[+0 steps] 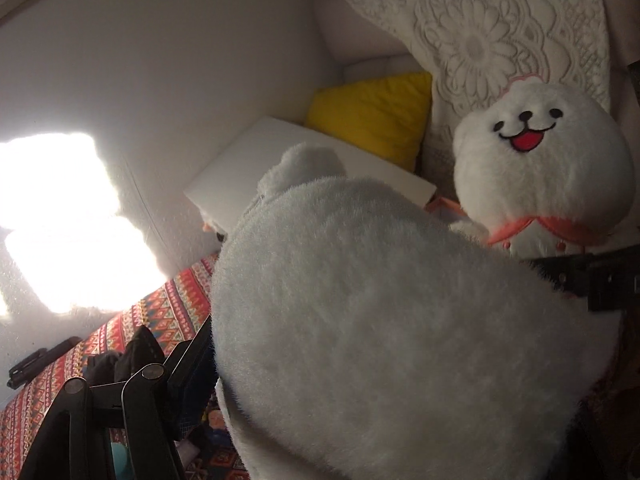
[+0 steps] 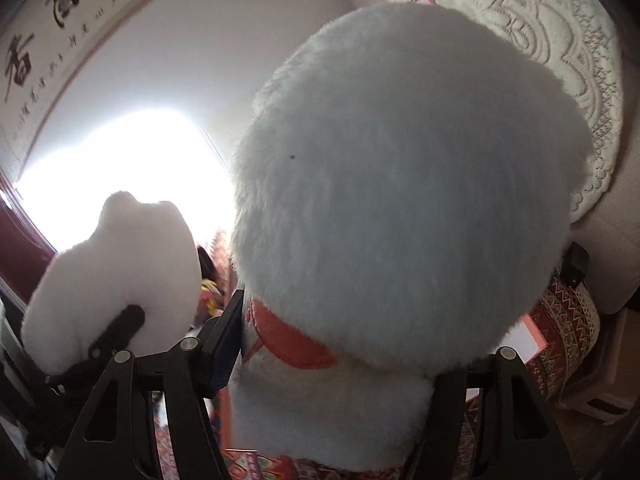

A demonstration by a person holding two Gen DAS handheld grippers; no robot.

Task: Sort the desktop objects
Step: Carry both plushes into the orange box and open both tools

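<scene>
The left hand-held gripper (image 1: 384,312) is clamped on a round, fluffy white plush toy with small rounded ears (image 1: 380,320), which fills most of the left wrist view. Its back is turned to the camera, so only dense, short pile and 1 ear at the top left show. One black finger (image 1: 192,364) presses its lower left side and the other (image 1: 592,280) its right side; the fur bulges around both.

The right hand-held gripper (image 2: 340,368) is clamped on a second fluffy white plush toy with an orange-pink collar (image 2: 400,208). In the right wrist view its large round head is seen from behind, with the collar below it and a white body lower still, between the 2 black fingers (image 2: 224,344). The left wrist view shows this toy from the front (image 1: 540,172): black dot eyes, a black nose, an open red mouth, a small pink-edged piece on top of the head, and the collar with small buttons beneath.

Both toys are held up off the surface, side by side and close together. In the right wrist view the first toy appears at the left (image 2: 116,280), brightly lit, with a black finger across its lower part.

Behind them lie a white embroidered floral cushion (image 1: 500,40), a yellow quilted pillow (image 1: 372,116) and a flat white box (image 1: 280,152). Below stretches a red patterned woven cloth (image 1: 132,328). A framed scroll of black calligraphy (image 2: 48,32) hangs on the white wall (image 1: 180,60).
</scene>
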